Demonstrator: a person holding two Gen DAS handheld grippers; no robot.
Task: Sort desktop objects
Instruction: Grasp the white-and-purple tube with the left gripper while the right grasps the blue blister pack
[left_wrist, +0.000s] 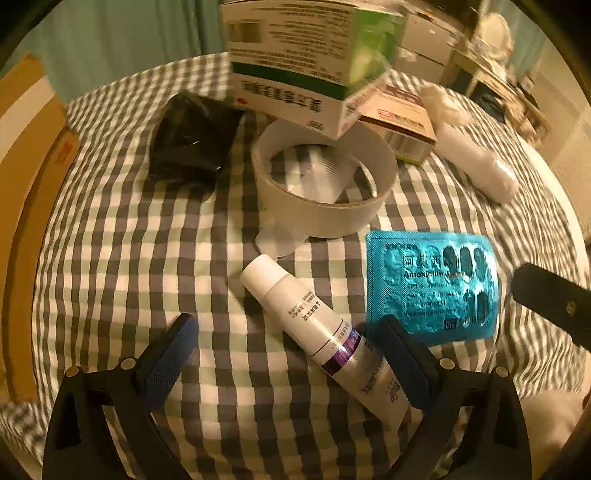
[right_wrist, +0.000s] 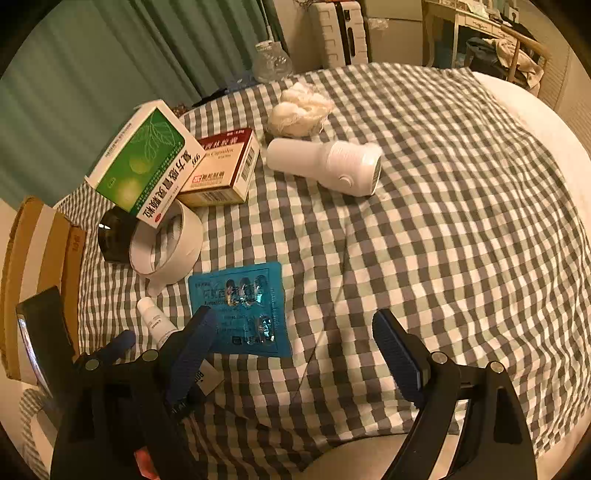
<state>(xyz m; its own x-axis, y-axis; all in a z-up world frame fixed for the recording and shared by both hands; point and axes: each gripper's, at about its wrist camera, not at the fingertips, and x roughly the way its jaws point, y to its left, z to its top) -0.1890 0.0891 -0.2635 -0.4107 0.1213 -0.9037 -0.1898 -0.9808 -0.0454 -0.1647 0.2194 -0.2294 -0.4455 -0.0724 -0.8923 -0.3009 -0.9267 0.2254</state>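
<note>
Left claw spread wide around a white tube lying on the checked cloth, not gripping; right claw also apart, empty. Beyond: blue blister pack, tape roll ringing bare cloth, green box propped on it

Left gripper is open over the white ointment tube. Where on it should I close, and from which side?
Grip the white ointment tube across its round body just below the cap, coming straight down. It lies flat on the checked cloth, cap toward the tape roll, crossing between the open left gripper fingers. Its crimped tail is flat and probably slippery; the blister pack crowds that end.
</note>
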